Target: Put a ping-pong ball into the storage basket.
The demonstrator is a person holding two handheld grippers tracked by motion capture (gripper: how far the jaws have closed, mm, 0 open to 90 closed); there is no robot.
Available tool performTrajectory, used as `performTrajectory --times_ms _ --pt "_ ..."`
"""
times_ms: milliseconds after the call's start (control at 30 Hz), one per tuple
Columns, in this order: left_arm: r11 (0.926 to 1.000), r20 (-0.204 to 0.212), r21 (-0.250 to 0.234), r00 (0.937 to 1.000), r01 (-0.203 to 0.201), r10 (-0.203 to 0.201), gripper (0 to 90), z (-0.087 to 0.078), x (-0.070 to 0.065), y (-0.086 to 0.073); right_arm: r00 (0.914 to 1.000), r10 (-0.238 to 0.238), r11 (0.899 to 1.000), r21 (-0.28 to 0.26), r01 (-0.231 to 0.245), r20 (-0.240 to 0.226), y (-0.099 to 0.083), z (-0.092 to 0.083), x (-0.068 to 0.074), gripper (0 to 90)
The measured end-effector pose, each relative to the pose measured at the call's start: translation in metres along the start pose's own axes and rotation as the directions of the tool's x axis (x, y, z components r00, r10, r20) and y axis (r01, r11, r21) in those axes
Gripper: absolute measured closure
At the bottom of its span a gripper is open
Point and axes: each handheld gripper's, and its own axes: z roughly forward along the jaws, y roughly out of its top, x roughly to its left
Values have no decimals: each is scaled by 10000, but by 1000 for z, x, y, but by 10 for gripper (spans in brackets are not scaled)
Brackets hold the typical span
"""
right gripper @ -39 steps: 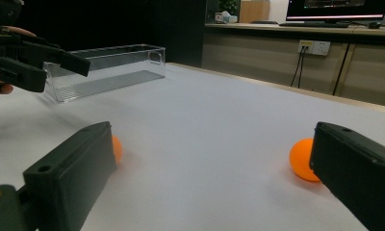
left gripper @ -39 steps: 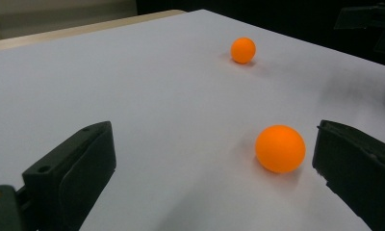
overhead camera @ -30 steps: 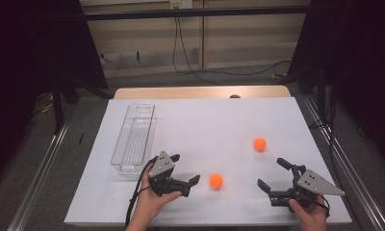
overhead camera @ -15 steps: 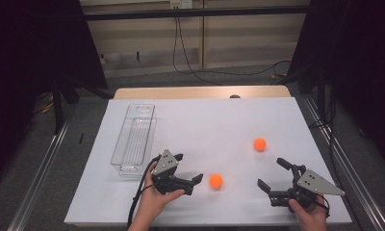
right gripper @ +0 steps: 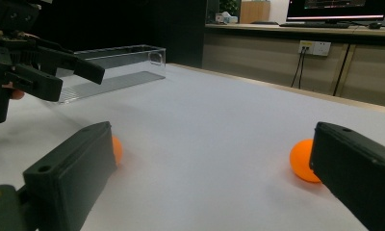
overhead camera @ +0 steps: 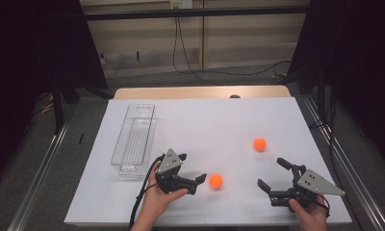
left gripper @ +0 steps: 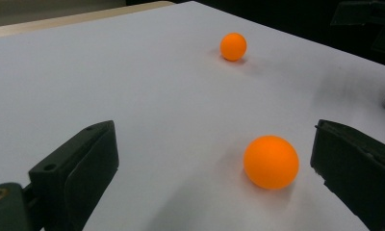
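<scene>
Two orange balls lie on the white table top. The nearer ball rests just beyond my left gripper, which is open, and sits close to its right jaw without touching it. The farther ball lies toward the right middle of the table. My right gripper is open near the front right edge with nothing between its jaws. In the right gripper view the farther ball peeks from behind the right jaw and the nearer ball from behind the left jaw.
A clear, long plastic tray stands at the left of the table, just behind the left hand. The table's front edge runs close under both hands. Black curtains flank the table and cables hang at the back wall.
My left gripper has slid to the right, bringing its open jaws closer to the nearer ball. The right gripper and both balls have stayed in place.
</scene>
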Motion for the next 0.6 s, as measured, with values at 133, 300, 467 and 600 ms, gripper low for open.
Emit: performTrajectory --times_ms 133,300,467,600 --pt "10000 24 64 10000 -31 31 31 2 -1 1 10000 -18 10000 1 18 -10 0 0 0 17" --pt "9999 125 114 9999 -12 11 33 4 -2 1 10000 -16 10000 0 16 5 0 0 0 16" --pt "9998 198 198 9998 -34 30 36 7 -3 1 10000 -18 10000 1 18 0 0 0 0 17" --pt "9994 169 324 9998 -89 83 37 8 -4 1 10000 -19 10000 -1 19 -9 0 0 0 17"
